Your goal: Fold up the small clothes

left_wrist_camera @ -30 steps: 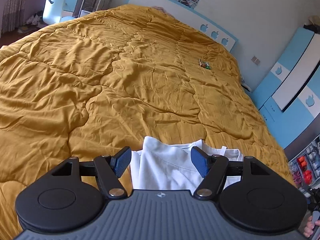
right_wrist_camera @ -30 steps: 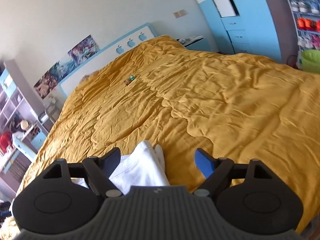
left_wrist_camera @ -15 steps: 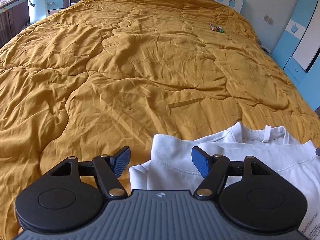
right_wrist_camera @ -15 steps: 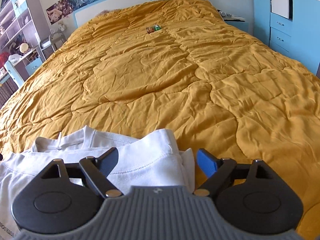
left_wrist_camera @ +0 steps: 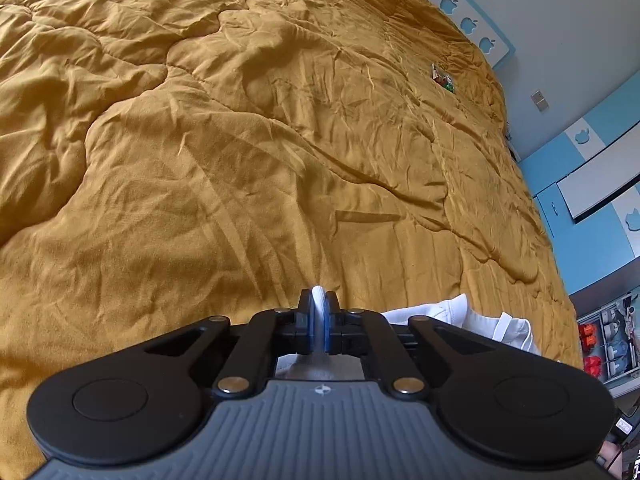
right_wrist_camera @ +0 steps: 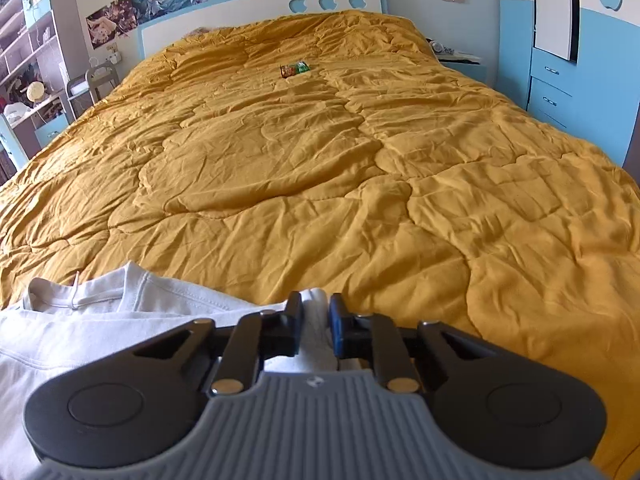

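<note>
A small white T-shirt [right_wrist_camera: 100,320] lies at the near edge of a bed with a mustard quilt [right_wrist_camera: 320,168]. Its collar with a hanging loop shows at the left of the right wrist view. My right gripper [right_wrist_camera: 315,322] is shut on a bunched fold of the shirt's right edge. In the left wrist view my left gripper [left_wrist_camera: 319,316] is shut on a thin ridge of the same white shirt [left_wrist_camera: 472,318], which spreads to its right. Most of the shirt is hidden below both grippers.
A small green and red packet [right_wrist_camera: 295,69] lies far up the quilt; it also shows in the left wrist view [left_wrist_camera: 442,78]. A white headboard [right_wrist_camera: 260,16] stands behind. Blue wardrobes [right_wrist_camera: 560,48] stand right, shelves [right_wrist_camera: 28,72] left.
Both grippers were open over the shirt's edges. Both have closed on the white fabric. The left view has tilted and the right view has dropped lower.
</note>
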A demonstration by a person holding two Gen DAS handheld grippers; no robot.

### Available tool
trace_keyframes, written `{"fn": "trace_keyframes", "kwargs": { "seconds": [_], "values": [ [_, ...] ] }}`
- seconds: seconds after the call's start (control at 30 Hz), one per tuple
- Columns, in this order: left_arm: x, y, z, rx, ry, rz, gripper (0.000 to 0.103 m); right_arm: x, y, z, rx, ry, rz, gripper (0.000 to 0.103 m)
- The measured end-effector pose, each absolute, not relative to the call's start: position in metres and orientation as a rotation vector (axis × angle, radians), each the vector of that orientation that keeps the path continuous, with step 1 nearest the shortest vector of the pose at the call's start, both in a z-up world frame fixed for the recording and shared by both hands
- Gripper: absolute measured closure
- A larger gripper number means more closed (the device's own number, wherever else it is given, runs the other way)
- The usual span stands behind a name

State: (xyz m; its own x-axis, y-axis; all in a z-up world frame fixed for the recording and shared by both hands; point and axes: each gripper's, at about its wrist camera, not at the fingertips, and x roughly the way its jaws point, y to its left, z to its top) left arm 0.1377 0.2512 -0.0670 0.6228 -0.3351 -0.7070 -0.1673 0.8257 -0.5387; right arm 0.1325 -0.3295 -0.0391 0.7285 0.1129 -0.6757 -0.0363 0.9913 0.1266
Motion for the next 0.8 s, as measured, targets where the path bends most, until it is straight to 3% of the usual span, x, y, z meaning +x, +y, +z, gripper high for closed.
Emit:
{"fn": "trace_keyframes", "kwargs": {
  "seconds": [0.53, 0.67, 0.7, 0.73, 0.77, 0.8],
  "values": [
    [0.139, 0.26, -0.033, -0.708, 0.727, -0.067, 0.1, 0.148, -0.325, 0.005, 0.155, 0.525, 0.033, 0.103],
    [0.141, 0.252, -0.037, -0.632, 0.753, -0.055, 0.1, 0.167, -0.344, 0.001, 0.307, 0.641, 0.077, 0.103],
    [0.14, 0.251, -0.04, -0.612, 0.765, -0.054, 0.1, 0.171, -0.348, -0.004, 0.341, 0.701, 0.109, 0.101],
    [0.139, 0.25, -0.043, -0.602, 0.772, -0.056, 0.1, 0.174, -0.35, -0.009, 0.367, 0.738, 0.123, 0.089],
    [0.138, 0.251, -0.046, -0.598, 0.779, -0.059, 0.1, 0.176, -0.355, -0.017, 0.412, 0.784, 0.135, 0.066],
    [0.138, 0.251, -0.049, -0.598, 0.788, -0.058, 0.1, 0.178, -0.359, -0.022, 0.442, 0.809, 0.133, 0.058]
  ]
}}
